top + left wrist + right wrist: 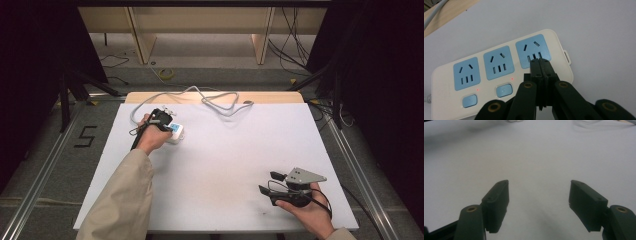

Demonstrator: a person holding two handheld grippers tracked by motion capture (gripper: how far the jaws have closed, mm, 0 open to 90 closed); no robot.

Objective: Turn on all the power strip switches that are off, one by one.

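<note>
A cream power strip (499, 65) with three blue sockets and blue push buttons lies on the white board; small red lamps glow beside the two buttons in sight. In the high view the power strip (176, 131) sits at the board's left rear, partly hidden by the hand. My left gripper (540, 60) is shut, jaws pressed together with nothing between them, its tips over the lower edge of the rightmost socket; from above the left gripper (161, 119) hangs over the strip. My right gripper (539, 192) stands open above bare board, and the right gripper (267, 182) rests near the front right.
The strip's grey cable (210, 97) loops across the board's far edge onto a wooden tabletop (270, 97). The white board (225, 165) spreads between the two hands. Metal rails and dark stands flank the table, and loose cables lie on the floor behind.
</note>
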